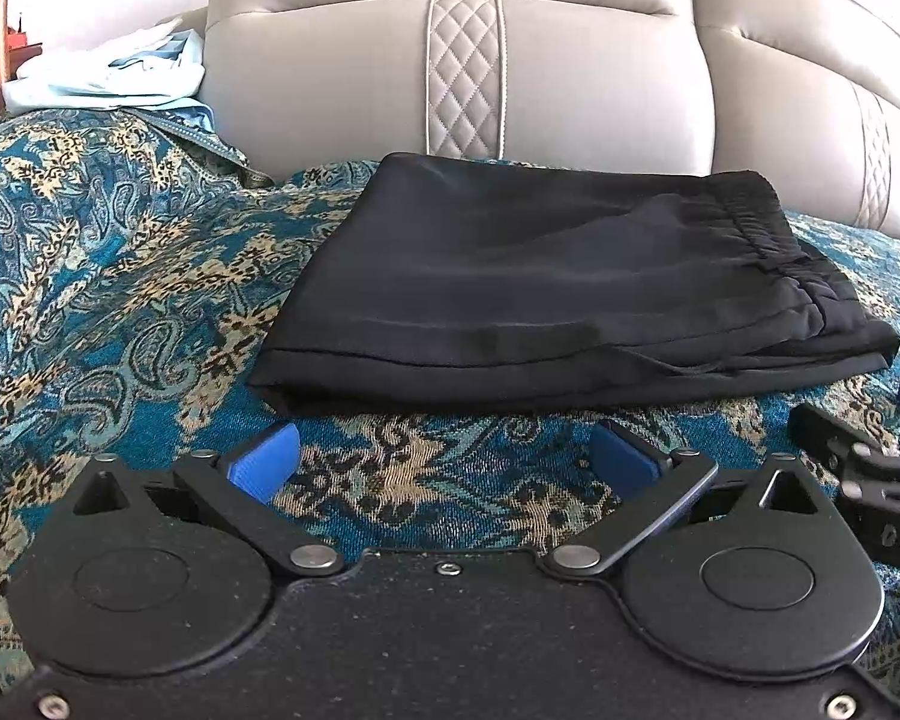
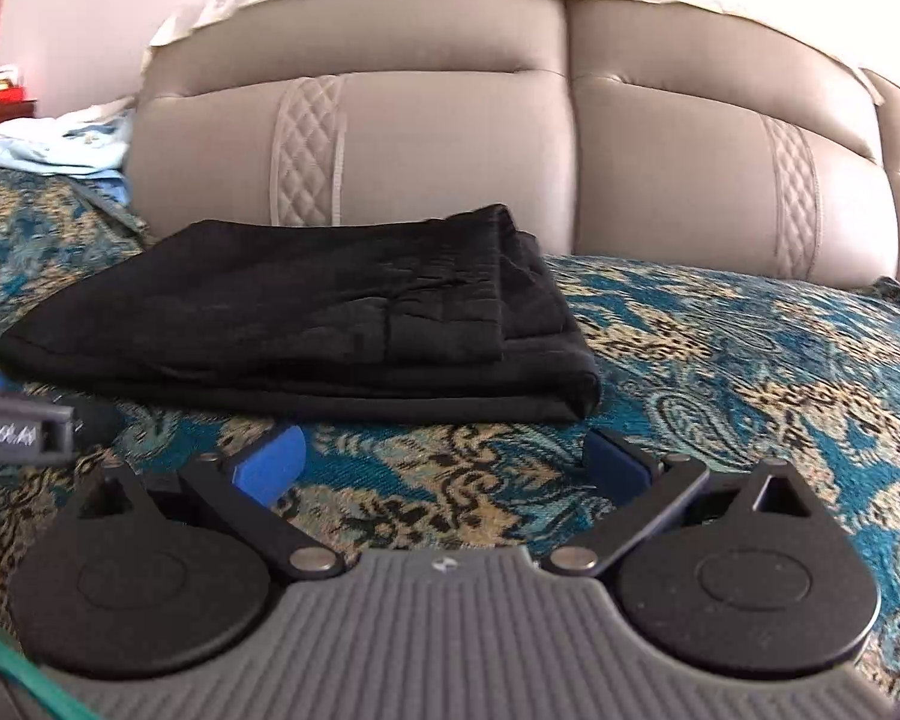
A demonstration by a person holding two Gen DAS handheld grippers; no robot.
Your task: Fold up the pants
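Behind everything rises a padded beige headboard (image 1: 342, 90), and before it spreads a bed (image 1: 90, 252) under a teal and gold paisley cover. Black pants (image 1: 546, 282) lie on that cover as a flat, squared bundle, waistband gathered at one end, layers stacked evenly; by the look of it the folding is done or nearly so, and the bundle rests near the headboard, probably so it stays tidy and out of the way. Some pale blue cloth (image 1: 114, 78) is heaped off to one side. Left tongs (image 1: 444, 459) stand spread wide, just short of the pants' near edge, grasping nothing. Right tongs (image 2: 447, 462) are likewise released, blue pads apart over bare cover, beside the bundle without touching it.
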